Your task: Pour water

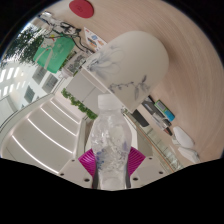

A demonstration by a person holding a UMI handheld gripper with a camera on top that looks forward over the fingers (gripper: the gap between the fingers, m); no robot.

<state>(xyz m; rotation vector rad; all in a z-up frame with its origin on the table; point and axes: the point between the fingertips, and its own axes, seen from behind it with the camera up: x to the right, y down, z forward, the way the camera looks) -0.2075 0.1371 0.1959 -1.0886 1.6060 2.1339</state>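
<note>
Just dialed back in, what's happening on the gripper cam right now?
The hand-held gripper is shut on a clear plastic water bottle, with both pink-padded fingers pressing its sides. The bottle is lifted and reaches forward from the fingers. Just beyond its far end is a large white rounded object; what it is cannot be told from here. No water is visibly flowing. White shelving sits off to one side, with clutter including a green item behind.

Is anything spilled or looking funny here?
No spill shows. The odd part is the tilt: the gripper is shut on a clear water bottle, and the whole room looks slanted, as if tipped for pouring. I cannot see a cup.
</note>
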